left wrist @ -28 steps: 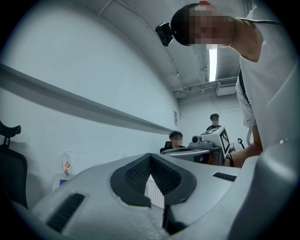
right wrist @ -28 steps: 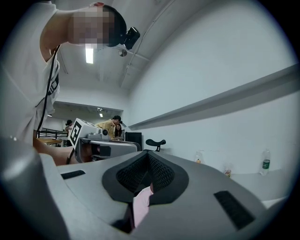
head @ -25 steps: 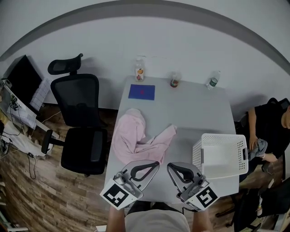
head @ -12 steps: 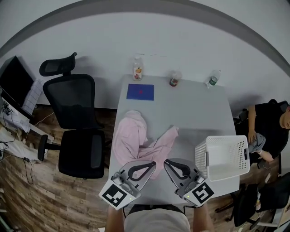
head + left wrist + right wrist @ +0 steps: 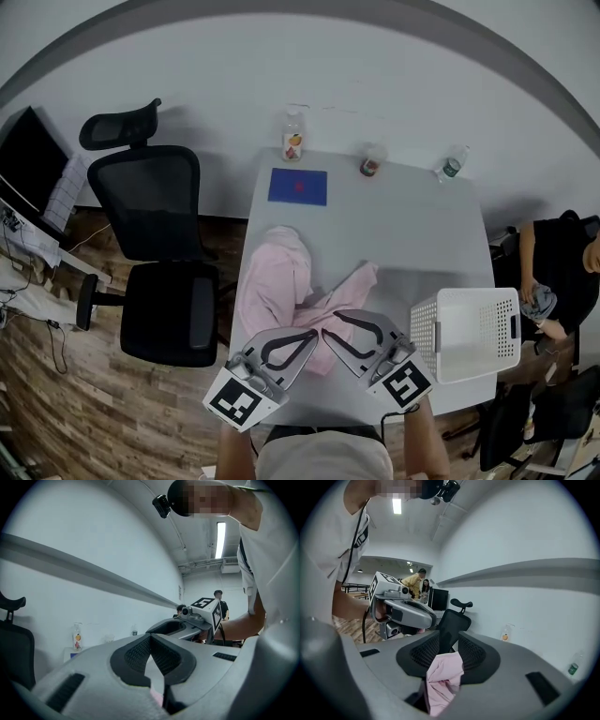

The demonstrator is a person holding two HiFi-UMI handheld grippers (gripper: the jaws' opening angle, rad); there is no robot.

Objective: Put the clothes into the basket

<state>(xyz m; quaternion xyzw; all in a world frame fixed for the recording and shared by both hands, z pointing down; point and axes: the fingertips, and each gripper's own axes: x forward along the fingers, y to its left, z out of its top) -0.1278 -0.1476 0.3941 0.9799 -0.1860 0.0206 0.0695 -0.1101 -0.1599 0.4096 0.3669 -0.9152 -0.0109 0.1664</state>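
Table [image 5: 403, 216] | left tool [image 5: 314, 336] closed, moved over pink garment [image 5: 277, 281] | right tool [image 5: 330, 326] likewise, opening, garment between

Light: dim, even, from a ceiling strip lamp [image 5: 221, 533].
Glare: at that lamp only.
Shadows: soft.
Edges: fisheye curving, dark corners.

Crumpled pink garment [image 5: 272, 281] left of white basket [image 5: 424, 333]

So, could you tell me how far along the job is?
Nothing done: the basket is empty. In hand: the right gripper, fingers just opening, has the garment between them; the left gripper is alongside. Left: grip, lift, drop in basket.
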